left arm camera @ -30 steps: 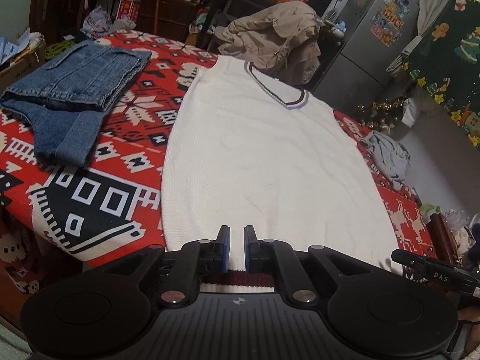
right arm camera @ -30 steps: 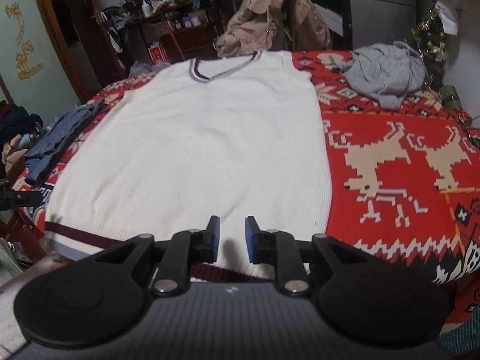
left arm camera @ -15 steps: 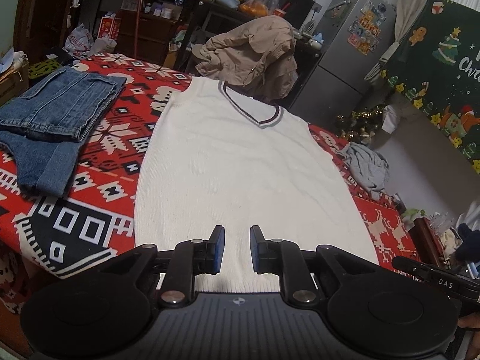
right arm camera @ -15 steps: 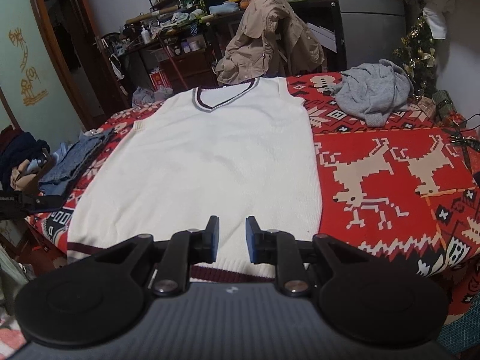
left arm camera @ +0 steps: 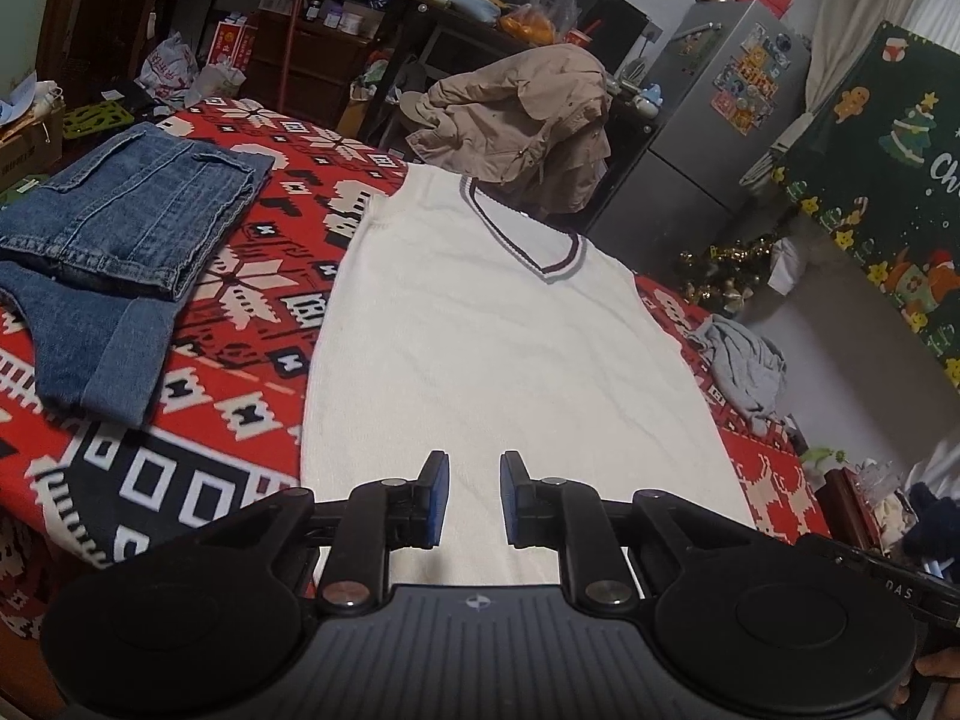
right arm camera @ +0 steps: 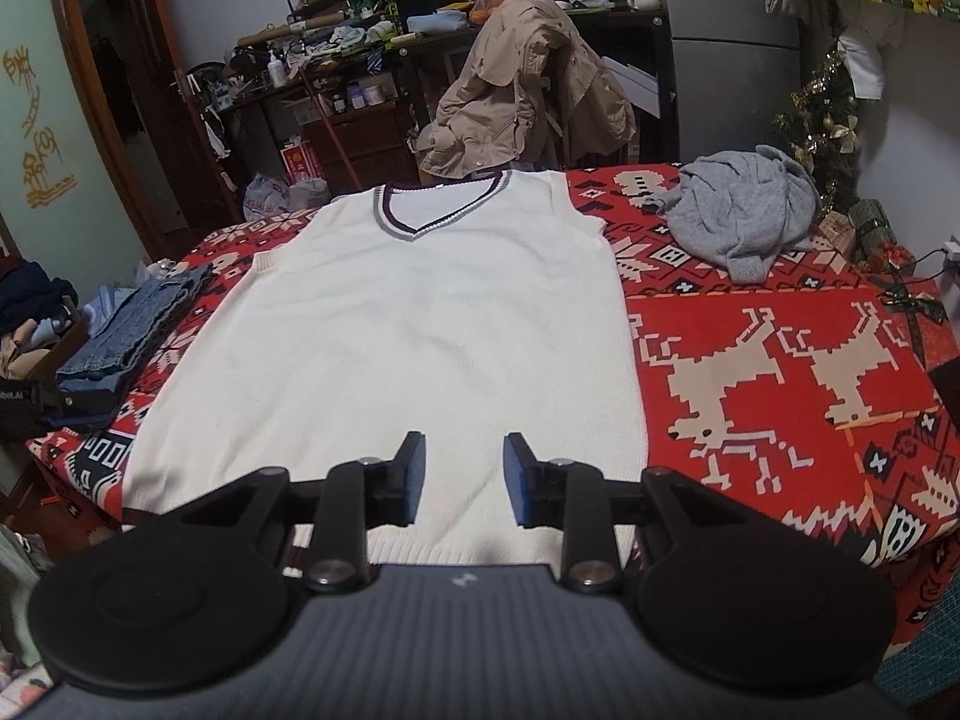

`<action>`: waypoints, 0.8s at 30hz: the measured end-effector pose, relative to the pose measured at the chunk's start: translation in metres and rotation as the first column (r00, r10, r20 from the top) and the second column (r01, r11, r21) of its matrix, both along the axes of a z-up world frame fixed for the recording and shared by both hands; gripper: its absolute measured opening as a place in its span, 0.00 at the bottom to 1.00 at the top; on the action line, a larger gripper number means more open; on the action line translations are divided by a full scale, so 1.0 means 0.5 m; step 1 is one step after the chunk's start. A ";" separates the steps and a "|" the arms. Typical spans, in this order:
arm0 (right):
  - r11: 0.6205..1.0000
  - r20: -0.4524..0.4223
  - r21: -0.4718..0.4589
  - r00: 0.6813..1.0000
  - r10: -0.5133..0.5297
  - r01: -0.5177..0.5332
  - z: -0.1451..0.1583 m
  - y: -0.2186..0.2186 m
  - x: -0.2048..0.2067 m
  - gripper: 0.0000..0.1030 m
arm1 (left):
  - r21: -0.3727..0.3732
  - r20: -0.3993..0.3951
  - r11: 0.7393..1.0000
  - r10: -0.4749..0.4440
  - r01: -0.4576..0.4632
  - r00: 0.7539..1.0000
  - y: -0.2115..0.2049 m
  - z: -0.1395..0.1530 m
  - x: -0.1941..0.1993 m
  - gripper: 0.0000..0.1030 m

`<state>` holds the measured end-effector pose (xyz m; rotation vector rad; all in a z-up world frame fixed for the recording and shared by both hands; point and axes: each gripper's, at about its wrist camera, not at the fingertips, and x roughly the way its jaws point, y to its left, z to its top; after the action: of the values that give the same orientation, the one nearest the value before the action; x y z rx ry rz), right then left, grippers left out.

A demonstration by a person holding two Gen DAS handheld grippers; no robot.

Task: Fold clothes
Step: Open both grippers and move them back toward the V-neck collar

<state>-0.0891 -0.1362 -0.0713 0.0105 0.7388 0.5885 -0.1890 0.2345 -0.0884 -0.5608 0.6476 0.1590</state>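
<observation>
White knit V-neck vest (right arm camera: 414, 312) flat along the red patterned blanket's (right arm camera: 780, 372) near edge, under both grippers: left (left arm camera: 474, 495) slightly parted, right (right arm camera: 463, 477) opening, nothing pinched.

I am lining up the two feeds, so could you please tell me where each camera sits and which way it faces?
Left wrist: on the left tool, jaws apart and empty, over the white vest's hem, looking toward its collar; folded jeans lie to the picture's left.
Right wrist: on the right tool, jaws opening and empty, facing the same way; a grey sweater lies to the right.
Both share the vest, the tan jacket and the red blanket.
</observation>
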 end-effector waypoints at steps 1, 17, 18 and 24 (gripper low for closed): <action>1.000 0.001 -0.005 1.000 -0.004 0.004 0.001 0.002 0.005 0.30 | 0.006 -0.004 1.000 0.003 -0.003 1.000 0.006 0.000 0.010 0.16; 0.997 -0.050 -0.051 0.997 -0.067 0.064 -0.034 0.063 0.206 0.30 | 0.087 -0.064 0.996 0.024 -0.018 0.998 0.125 -0.019 0.245 0.23; 0.997 -0.052 -0.056 0.997 -0.063 0.060 -0.038 0.074 0.227 0.30 | 0.095 -0.073 0.996 0.010 -0.003 0.997 0.127 -0.024 0.268 0.22; 0.995 -0.035 -0.099 0.999 -0.003 -0.001 -0.042 0.161 0.367 0.30 | 0.130 -0.111 0.990 -0.047 0.061 0.993 0.141 -0.034 0.417 0.21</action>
<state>0.0947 -0.0557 -0.0922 -0.0708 0.8016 0.5511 0.0196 0.3051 -0.1053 -0.4071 0.7509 0.1815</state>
